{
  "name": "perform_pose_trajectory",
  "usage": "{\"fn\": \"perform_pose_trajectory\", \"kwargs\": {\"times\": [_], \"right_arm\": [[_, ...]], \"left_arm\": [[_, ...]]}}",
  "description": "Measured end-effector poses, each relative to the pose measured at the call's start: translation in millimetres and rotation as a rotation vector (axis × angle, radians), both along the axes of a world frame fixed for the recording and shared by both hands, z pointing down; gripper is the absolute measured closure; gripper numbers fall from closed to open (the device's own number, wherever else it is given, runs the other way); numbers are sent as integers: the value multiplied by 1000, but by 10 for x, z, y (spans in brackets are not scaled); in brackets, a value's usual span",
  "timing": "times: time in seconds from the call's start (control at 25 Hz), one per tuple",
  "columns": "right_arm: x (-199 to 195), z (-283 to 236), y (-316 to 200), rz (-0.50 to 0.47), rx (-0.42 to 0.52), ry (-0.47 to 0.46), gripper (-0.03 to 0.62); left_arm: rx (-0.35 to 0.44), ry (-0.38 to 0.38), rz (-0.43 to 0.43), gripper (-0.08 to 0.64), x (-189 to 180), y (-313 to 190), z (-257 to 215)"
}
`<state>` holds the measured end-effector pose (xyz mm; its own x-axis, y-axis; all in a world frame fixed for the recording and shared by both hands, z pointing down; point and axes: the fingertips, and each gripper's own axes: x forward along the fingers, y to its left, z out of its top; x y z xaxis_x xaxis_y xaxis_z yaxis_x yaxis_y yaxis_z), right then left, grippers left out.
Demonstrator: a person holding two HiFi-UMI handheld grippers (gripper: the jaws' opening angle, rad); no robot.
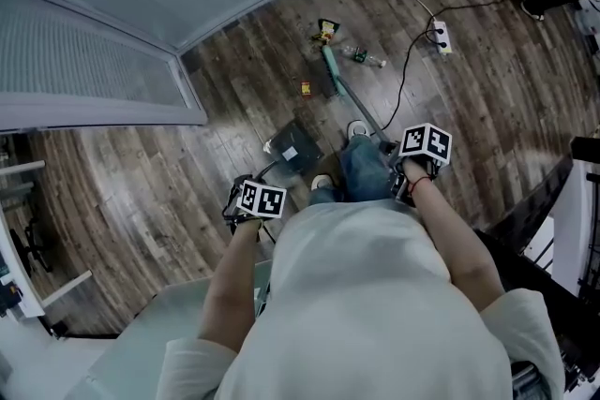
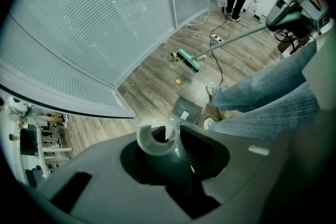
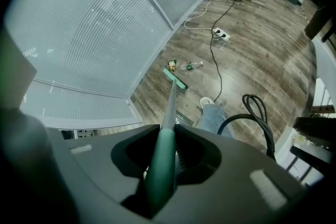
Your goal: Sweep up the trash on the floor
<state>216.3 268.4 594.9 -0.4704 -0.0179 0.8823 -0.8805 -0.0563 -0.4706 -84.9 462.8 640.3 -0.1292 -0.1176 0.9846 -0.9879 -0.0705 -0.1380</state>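
Right claw (image 3: 167, 152) clamps the green broom (image 3: 169, 107) handle; left claw (image 2: 176, 152) grips the dustpan (image 2: 186, 109) handle. Wrapper (image 1: 306, 88) print too small to read.

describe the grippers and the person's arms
Left gripper and right gripper: grey plastic, each with a white cube of black square markers. A black cable loops by the right one. White sleeves stop near the elbows; red band on the right wrist.
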Motion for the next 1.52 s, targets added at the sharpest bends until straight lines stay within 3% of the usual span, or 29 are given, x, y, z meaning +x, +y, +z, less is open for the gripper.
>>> {"fn": "perform_pose_trajectory", "kwargs": {"times": [0.32, 0.84, 1.16, 1.52], "right_arm": [[35, 58, -430, -82, 0, 6, 497], [-2, 112, -1104, -269, 20, 52, 497], [-135, 176, -1500, -374, 31, 73, 497], [-348, 370, -1805, -516, 45, 107, 497]], "left_arm": [[41, 5, -191, 467, 13, -340, -1], [71, -24, -353, 468, 86, -943, -57], [48, -22, -408, 467, 158, -1157, 18], [17, -27, -394, 466, 117, -1322, 66]]}}
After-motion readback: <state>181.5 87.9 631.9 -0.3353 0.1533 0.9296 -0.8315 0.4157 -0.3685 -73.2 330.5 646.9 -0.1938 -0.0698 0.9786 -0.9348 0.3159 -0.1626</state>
